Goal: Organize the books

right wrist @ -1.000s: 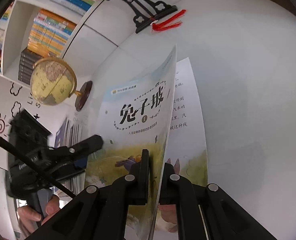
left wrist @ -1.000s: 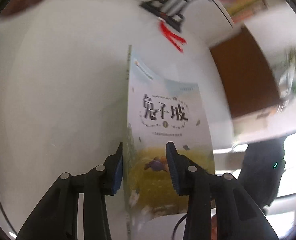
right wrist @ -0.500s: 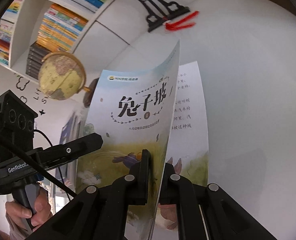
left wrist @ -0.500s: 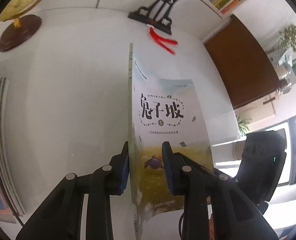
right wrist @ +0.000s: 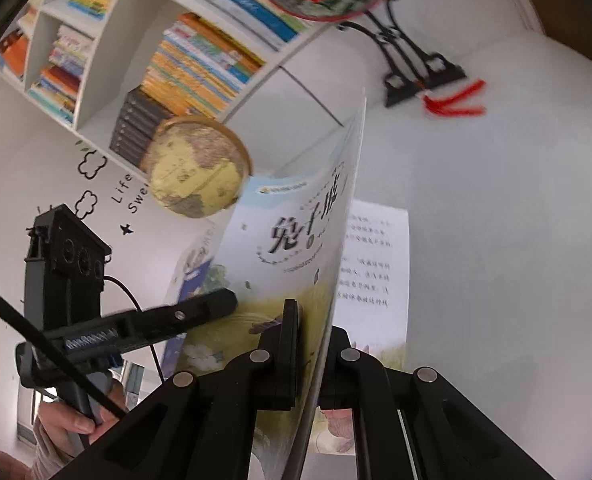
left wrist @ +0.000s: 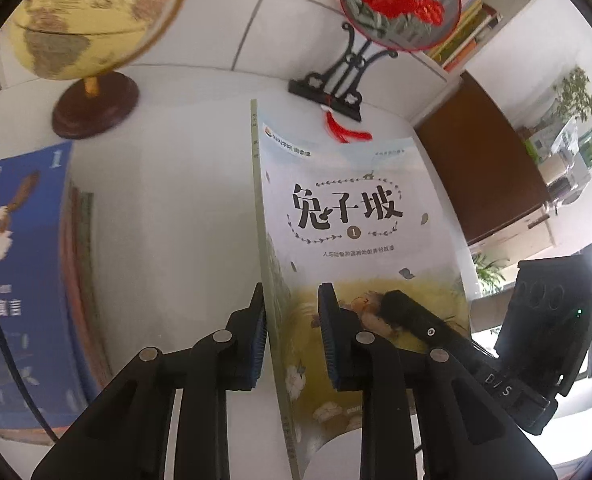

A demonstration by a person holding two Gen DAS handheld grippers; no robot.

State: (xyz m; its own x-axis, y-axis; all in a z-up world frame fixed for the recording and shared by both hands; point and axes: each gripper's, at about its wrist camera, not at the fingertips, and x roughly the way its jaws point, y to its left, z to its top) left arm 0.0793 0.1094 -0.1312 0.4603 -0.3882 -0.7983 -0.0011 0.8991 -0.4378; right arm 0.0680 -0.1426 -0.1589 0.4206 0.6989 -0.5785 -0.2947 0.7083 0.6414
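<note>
- Left wrist view: the left claw (left wrist: 291,336) straddles the spine edge of the pale-covered book (left wrist: 360,240); the left pad lies against the spine, while a narrow gap shows between the right pad and the cover, so I cannot tell whether it grips.
- The book stands on edge over the white surface (left wrist: 167,208), its spine pointing away from the camera.
- Bare surface runs between the book and the blue book (left wrist: 19,264), which lies at the left on top of a stack.
- Beyond, the globe (left wrist: 95,16) stands at the far left and the fan stand (left wrist: 340,80) with its red tassel just past the book's far corner.
- Right wrist view: the right claw (right wrist: 316,344) is closed narrow on the book's front cover (right wrist: 296,260), pinching it near the open edge; a printed inner page (right wrist: 376,264) lies flat on the surface to the right.
- The shelf compartments (right wrist: 199,60) behind the globe hold stacked books.
</note>
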